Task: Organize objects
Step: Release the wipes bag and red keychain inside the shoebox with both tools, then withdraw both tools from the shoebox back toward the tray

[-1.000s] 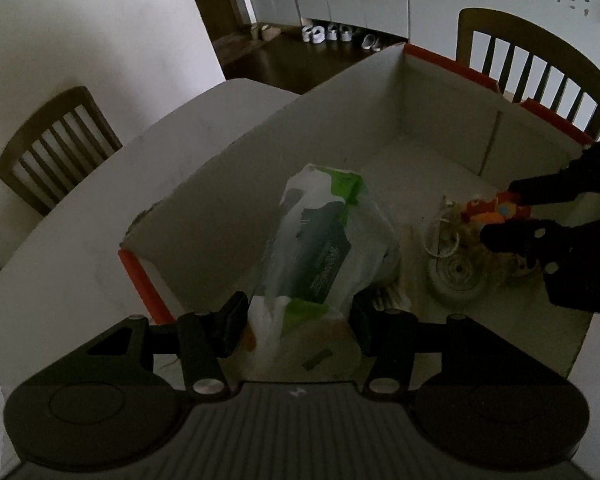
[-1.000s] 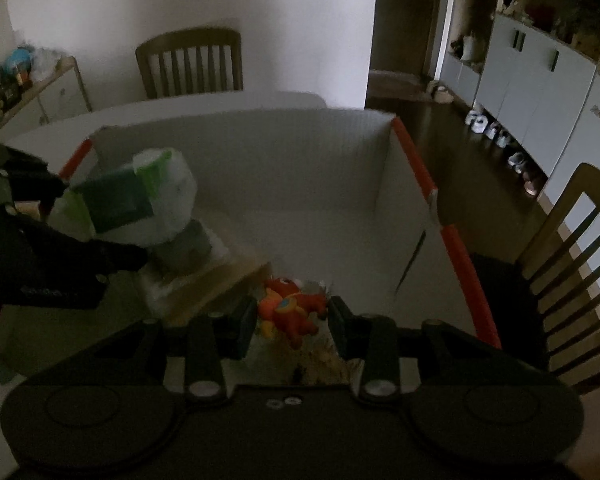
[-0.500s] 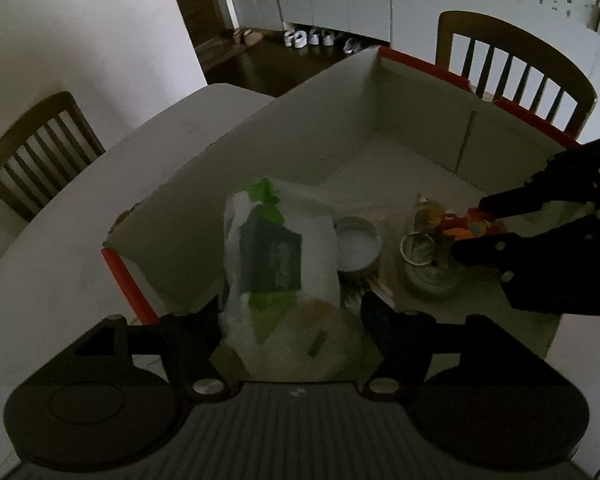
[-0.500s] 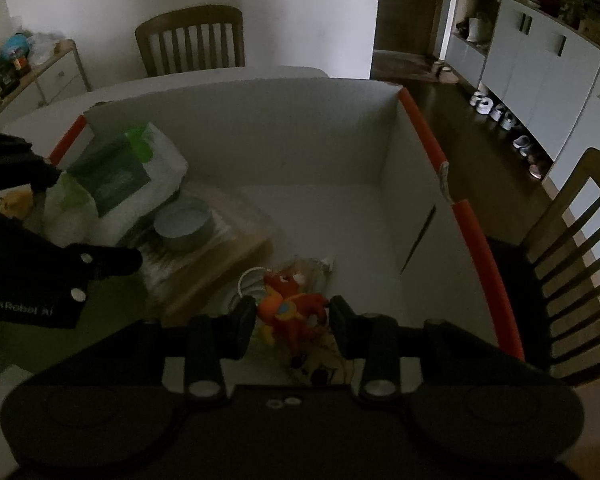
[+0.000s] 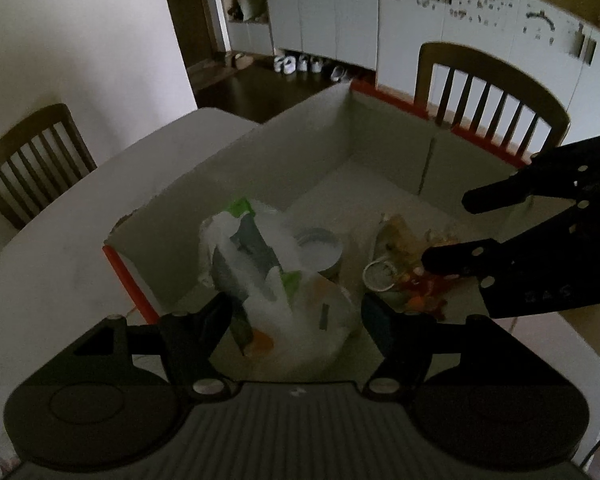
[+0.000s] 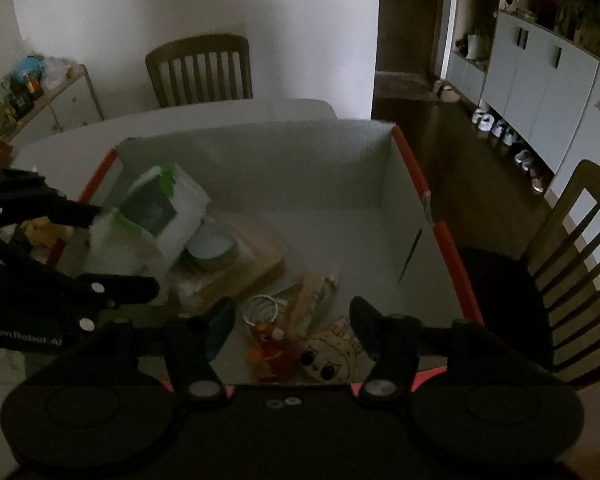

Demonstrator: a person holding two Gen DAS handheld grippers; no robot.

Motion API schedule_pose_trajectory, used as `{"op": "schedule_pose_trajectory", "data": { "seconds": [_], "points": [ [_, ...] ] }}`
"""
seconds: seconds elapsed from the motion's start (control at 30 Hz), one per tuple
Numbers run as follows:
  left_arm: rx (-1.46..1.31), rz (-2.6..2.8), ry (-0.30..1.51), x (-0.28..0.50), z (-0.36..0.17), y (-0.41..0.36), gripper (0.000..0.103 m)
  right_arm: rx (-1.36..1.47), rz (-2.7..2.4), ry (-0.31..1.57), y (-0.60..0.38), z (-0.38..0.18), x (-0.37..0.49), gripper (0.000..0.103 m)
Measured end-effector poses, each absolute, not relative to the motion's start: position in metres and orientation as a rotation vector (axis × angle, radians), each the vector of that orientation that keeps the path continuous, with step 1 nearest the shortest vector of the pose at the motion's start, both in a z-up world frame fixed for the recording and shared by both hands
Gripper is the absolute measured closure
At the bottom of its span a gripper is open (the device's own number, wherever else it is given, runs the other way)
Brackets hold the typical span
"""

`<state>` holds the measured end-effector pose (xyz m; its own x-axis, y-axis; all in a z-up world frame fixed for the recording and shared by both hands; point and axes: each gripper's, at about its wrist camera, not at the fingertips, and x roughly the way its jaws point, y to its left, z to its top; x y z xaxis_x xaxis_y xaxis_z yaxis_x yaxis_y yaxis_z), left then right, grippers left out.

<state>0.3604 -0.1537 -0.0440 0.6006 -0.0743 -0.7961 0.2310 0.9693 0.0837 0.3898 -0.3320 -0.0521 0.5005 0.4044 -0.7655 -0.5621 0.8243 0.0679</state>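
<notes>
A white box with an orange rim (image 5: 384, 98) (image 6: 414, 168) stands on the table. Inside it, a white and green soft package (image 5: 284, 280) (image 6: 160, 208) leans at the left end. My left gripper (image 5: 296, 316) (image 6: 116, 248) hovers over the package, its fingers apart on either side and not pressing. An orange plush toy (image 6: 268, 348) (image 5: 420, 292) lies on the box floor. Above the toy my right gripper (image 6: 292, 322) (image 5: 472, 228) has its jaws opening, clear of the toy on both sides.
The box also holds a round tin (image 6: 212, 248), a wooden board (image 6: 252, 268), a white cable coil (image 6: 260, 308) and a doll-face picture (image 6: 332, 356). Wooden chairs (image 6: 200, 68) (image 5: 488, 96) stand round the white table (image 5: 60, 240).
Both grippers have opened and risen. The left one let go of the package, which now rests in the box. The right one released the orange toy onto the box floor.
</notes>
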Motion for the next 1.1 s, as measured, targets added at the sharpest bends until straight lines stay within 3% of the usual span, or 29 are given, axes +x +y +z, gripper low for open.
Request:
{"op": "schedule_pose_trajectory", "data": {
  "seconds": [0.47,0.7,0.83,1.1],
  "points": [
    [0.089,-0.218,0.795,0.311,-0.016,-0.139,0.032,-0.157,0.616,0.8,-0.331,-0.013,0.354,0.039],
    [0.029,-0.229,0.75,0.279,-0.005,-0.113,0.032,-0.135,0.617,0.767,-0.312,0.004,0.322,0.035],
    [0.019,-0.229,0.725,0.261,0.002,-0.099,0.023,-0.113,0.621,0.76,-0.301,0.011,0.303,0.029],
    [-0.014,-0.227,0.705,0.224,0.005,-0.058,0.023,-0.107,0.628,0.753,-0.268,0.016,0.266,0.024]
  ]
}}
